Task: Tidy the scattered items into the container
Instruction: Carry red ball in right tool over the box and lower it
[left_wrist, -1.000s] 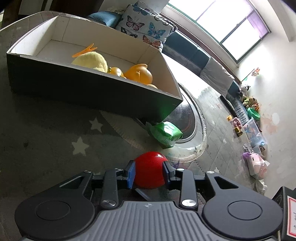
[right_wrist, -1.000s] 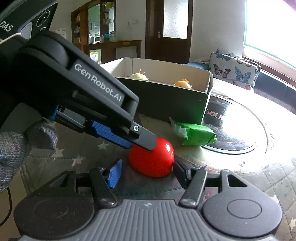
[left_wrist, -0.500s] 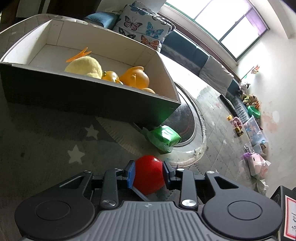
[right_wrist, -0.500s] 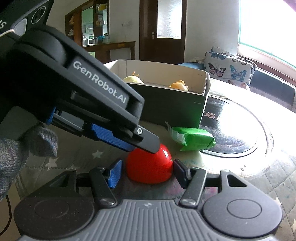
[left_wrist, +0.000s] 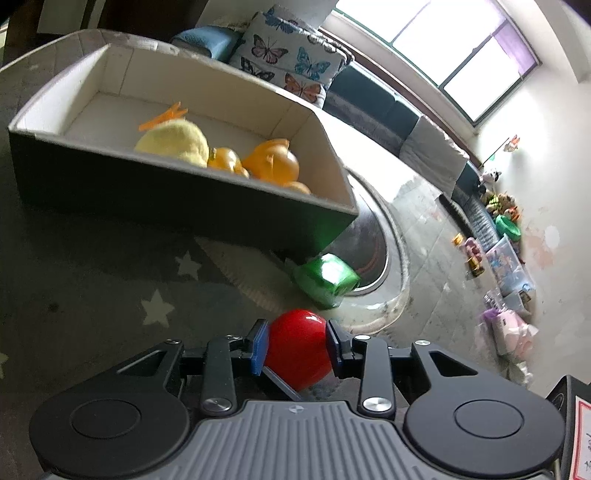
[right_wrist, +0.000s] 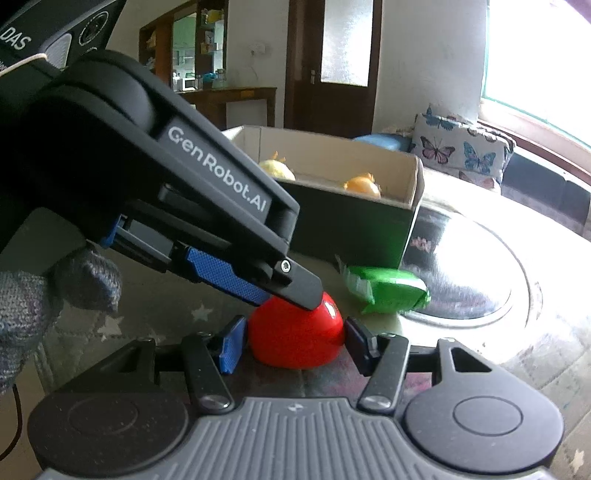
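Note:
A shiny red ball-like toy (left_wrist: 298, 348) sits between the fingers of my left gripper (left_wrist: 295, 343), which is shut on it. In the right wrist view the same red toy (right_wrist: 295, 338) lies between the pads of my right gripper (right_wrist: 291, 341), which stands open around it without clear contact; the left gripper (right_wrist: 288, 291) reaches in from the upper left over the toy. A green packet (left_wrist: 327, 278) lies by the corner of the dark box (left_wrist: 177, 199), also seen in the right wrist view (right_wrist: 388, 291). The box holds a yellow plush (left_wrist: 173, 142) and orange toys (left_wrist: 275, 164).
A grey star-patterned mat (left_wrist: 92, 280) covers the table. A round glass plate (right_wrist: 461, 273) lies right of the box. Butterfly cushions (left_wrist: 291, 62) and a sofa stand behind. Toys and bins (left_wrist: 506, 258) sit on the floor at the right.
The left gripper with the red toy has lifted and drawn back slightly from the box. The right gripper's jaws stay around the toy.

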